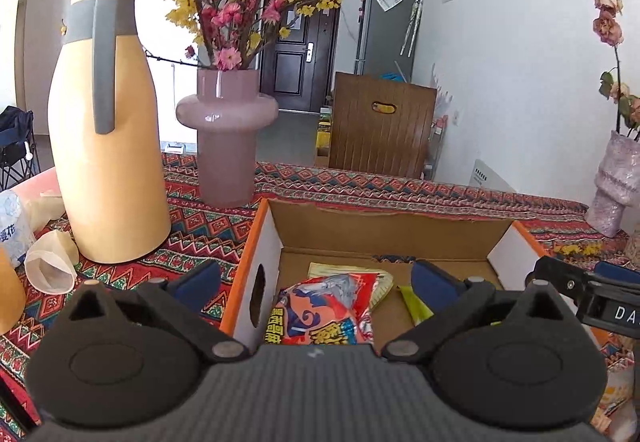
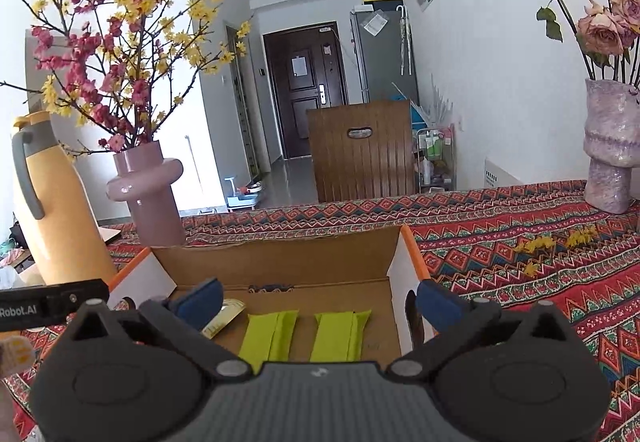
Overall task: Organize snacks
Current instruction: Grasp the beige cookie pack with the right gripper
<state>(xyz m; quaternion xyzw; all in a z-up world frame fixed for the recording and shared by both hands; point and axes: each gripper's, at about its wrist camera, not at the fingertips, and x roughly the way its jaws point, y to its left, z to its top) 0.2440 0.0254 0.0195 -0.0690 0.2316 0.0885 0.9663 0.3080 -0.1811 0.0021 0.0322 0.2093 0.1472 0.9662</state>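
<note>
An open cardboard box point(image 1: 392, 234) with an orange rim sits on the patterned tablecloth. In the left wrist view a red-orange snack bag point(image 1: 328, 310) lies on a pale yellow packet point(image 1: 384, 282) in the box's left half, with a green packet point(image 1: 416, 306) beside them. My left gripper point(image 1: 316, 278) is open above them with nothing between its pads. In the right wrist view two green packets point(image 2: 268, 334) point(image 2: 336, 334) lie side by side on the floor of the box point(image 2: 280, 262), with a gold packet point(image 2: 224, 316) to their left. My right gripper point(image 2: 320, 298) is open over them and holds nothing.
A tall yellow thermos jug point(image 1: 104, 146) and a pink vase of blossom branches point(image 1: 226, 146) stand left of the box. A lilac vase with dried roses point(image 2: 608, 162) stands at the far right. Paper cups point(image 1: 52, 266) lie at the left, fallen yellow petals point(image 2: 560, 240) on the cloth at the right.
</note>
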